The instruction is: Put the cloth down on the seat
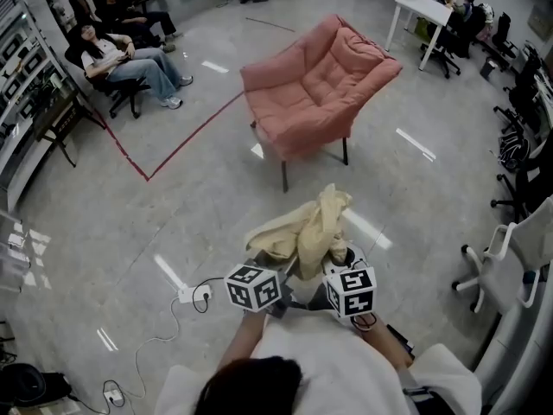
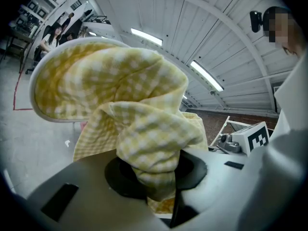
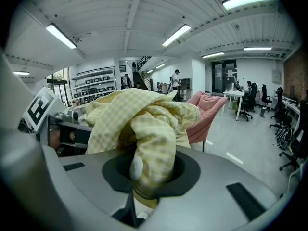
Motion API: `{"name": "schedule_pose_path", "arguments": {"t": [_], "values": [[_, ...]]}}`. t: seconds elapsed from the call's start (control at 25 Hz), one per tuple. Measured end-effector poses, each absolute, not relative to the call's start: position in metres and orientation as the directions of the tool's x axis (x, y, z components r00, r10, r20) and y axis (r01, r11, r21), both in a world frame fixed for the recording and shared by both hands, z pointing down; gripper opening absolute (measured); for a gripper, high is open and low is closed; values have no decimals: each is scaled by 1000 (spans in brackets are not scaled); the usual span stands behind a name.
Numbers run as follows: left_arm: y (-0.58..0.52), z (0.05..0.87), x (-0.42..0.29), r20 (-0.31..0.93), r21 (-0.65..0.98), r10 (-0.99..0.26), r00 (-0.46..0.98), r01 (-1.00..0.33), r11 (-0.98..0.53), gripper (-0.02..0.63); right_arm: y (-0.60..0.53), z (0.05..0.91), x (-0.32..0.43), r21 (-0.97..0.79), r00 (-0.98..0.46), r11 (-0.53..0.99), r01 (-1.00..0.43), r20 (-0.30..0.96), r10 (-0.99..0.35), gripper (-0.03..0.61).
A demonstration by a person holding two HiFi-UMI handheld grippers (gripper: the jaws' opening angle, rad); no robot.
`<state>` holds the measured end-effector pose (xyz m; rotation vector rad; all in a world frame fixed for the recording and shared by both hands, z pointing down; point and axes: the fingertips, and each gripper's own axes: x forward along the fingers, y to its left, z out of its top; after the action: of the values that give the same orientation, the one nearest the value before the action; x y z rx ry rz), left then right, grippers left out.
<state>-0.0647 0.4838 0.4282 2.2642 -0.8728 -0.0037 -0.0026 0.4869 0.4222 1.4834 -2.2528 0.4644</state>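
Note:
A yellow-and-white checked cloth (image 1: 304,230) hangs bunched between my two grippers, held up in front of me. My left gripper (image 1: 275,294) is shut on one gathered fold of the cloth (image 2: 144,143). My right gripper (image 1: 333,285) is shut on another fold of the cloth (image 3: 147,143). A pink padded armchair (image 1: 318,85) stands on the grey floor a few steps ahead, its seat (image 1: 298,115) bare. The armchair (image 3: 208,110) also shows beyond the cloth in the right gripper view.
A power strip with cable (image 1: 194,295) lies on the floor to my left. Red tape (image 1: 168,152) marks the floor. A seated person (image 1: 130,63) is at the far left. A white desk (image 1: 423,11) and office chairs (image 1: 505,258) stand at the right.

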Motion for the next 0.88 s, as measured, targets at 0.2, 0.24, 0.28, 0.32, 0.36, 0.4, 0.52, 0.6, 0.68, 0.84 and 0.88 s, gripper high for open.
{"name": "schedule_pose_path", "arguments": {"t": [0.2,0.24,0.28,0.32,0.36,0.4,0.52,0.6,0.68,0.84,0.88], "values": [[476,433,-67,239,617,-579,779,-582,-530,112,480,428,-3,-62,-353,377,-924,514,-782,83],[474,433,-67,241,616,-580,778,-584,-528,112,479,429,-3,-64,-356,379,-923,515,-780,84],[472,434,-67,242,615,-582,776,-587,-526,112,476,430,-3,-67,-359,381,-922,516,-778,83],[469,435,-68,245,615,-585,773,-590,-523,112,473,431,-4,-69,-363,385,-920,516,-776,84],[466,436,-69,248,614,-589,769,-595,-519,112,470,432,-5,-70,-367,389,-919,515,-775,83],[462,436,-71,253,612,-594,764,-602,-513,112,465,433,-6,-71,-371,393,-917,514,-773,83],[450,437,-74,271,601,-614,741,-629,-493,112,451,437,-9,-84,-393,411,-908,514,-763,84],[439,438,-74,280,595,-628,726,-645,-480,112,438,439,-9,-86,-409,429,-899,513,-755,84],[425,442,-74,292,590,-641,710,-661,-464,112,423,444,-8,-85,-423,448,-890,518,-744,83],[395,445,-80,306,589,-667,680,-685,-429,112,390,448,-13,-104,-461,484,-869,524,-716,84],[386,445,-80,306,590,-672,674,-689,-422,112,380,448,-13,-106,-467,490,-865,525,-711,84]]}}
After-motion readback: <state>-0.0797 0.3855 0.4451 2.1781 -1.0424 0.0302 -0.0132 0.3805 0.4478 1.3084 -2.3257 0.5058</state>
